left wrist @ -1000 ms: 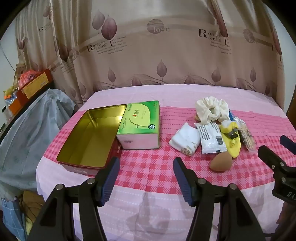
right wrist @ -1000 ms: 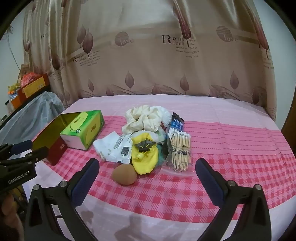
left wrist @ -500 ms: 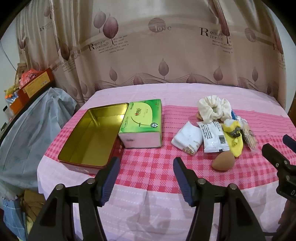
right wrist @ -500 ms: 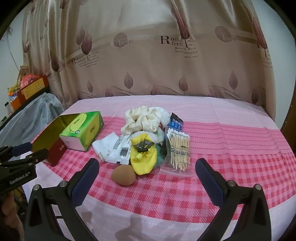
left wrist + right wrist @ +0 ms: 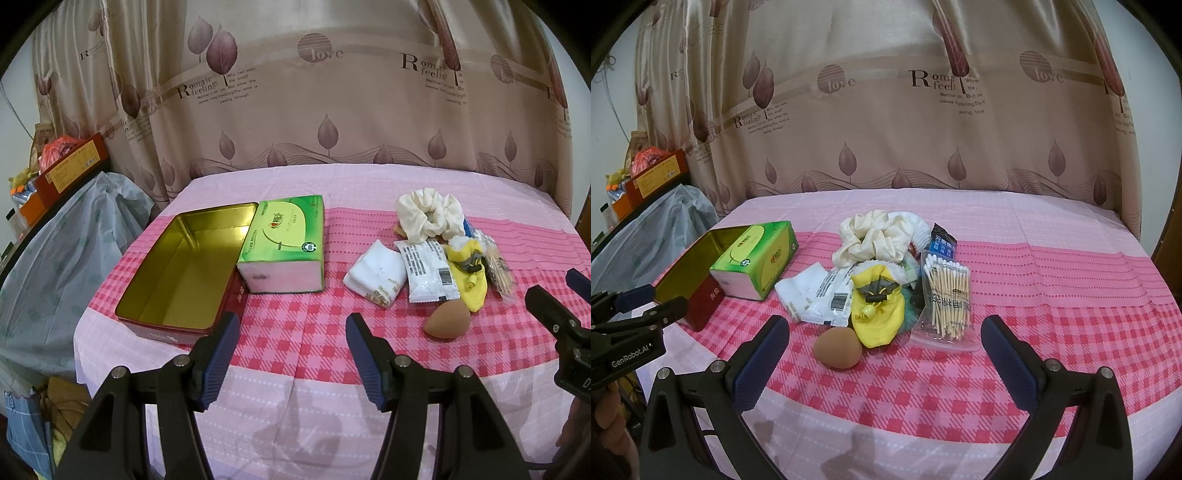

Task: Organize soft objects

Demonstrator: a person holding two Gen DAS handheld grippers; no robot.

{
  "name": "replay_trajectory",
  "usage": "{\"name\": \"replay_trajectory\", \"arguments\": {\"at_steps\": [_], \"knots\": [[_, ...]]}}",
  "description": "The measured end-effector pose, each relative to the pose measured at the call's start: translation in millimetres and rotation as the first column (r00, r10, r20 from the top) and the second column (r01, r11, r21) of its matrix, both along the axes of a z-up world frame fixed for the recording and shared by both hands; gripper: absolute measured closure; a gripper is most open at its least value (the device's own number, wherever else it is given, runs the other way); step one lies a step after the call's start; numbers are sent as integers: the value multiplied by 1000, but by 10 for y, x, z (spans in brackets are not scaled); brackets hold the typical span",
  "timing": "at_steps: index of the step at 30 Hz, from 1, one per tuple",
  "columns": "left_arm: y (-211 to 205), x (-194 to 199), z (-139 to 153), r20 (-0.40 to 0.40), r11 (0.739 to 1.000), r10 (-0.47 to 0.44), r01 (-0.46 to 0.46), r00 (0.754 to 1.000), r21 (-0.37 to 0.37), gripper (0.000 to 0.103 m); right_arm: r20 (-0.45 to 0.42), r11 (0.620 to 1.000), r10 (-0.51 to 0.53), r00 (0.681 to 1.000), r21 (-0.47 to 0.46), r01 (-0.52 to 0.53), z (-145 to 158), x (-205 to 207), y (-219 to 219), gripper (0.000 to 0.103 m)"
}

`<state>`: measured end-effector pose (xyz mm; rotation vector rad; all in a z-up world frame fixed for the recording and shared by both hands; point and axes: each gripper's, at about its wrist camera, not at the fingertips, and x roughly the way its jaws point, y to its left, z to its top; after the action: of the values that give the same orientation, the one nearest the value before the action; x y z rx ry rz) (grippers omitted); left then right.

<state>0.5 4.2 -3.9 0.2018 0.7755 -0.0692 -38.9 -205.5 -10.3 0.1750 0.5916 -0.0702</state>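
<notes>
Both hand-held grippers spread and holding nothing, poised before the sorting starts.

The left hand-held gripper point(image 5: 291, 339) hangs at lower centre, facing the open tin point(image 5: 177, 273) at centre left, likely the bin for the soft things. The right hand-held gripper point(image 5: 884, 349) frames the heap mid-frame on the desk point(image 5: 1052, 295): sponge point(image 5: 836, 349) nearest, yellow sock point(image 5: 879, 314), scrunchie point(image 5: 873, 236), cotton swabs point(image 5: 947, 295). The tissue pack point(image 5: 284, 247) touches the tin.
</notes>
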Motion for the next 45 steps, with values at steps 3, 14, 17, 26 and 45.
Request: {"name": "replay_trajectory", "arguments": {"at_steps": [3,14,17,26,45], "knots": [[0,2,-1,-2,1000,0,0,1000,1,42,1,1000,0,1000,1,0,-3,1,2,0],[-2,2,-3,-1,1000,0,0,1000,-1,42,0,1000,1,1000,3,-1,-1,0,-6,0],[-4,5,-9,-3,1000,1,-1,1000,1,42,-3,1000,-2,1000,4,2,4,7,-4,0],[17,9,-103,-17,1000,3,-4,1000,-5,42,-6,1000,-6,1000,6,6,-29,13,-24,0],[120,168,-221,-71,1000,25,-27,997,-16,42,-36,1000,-26,999,13,27,-120,43,-142,1]]}}
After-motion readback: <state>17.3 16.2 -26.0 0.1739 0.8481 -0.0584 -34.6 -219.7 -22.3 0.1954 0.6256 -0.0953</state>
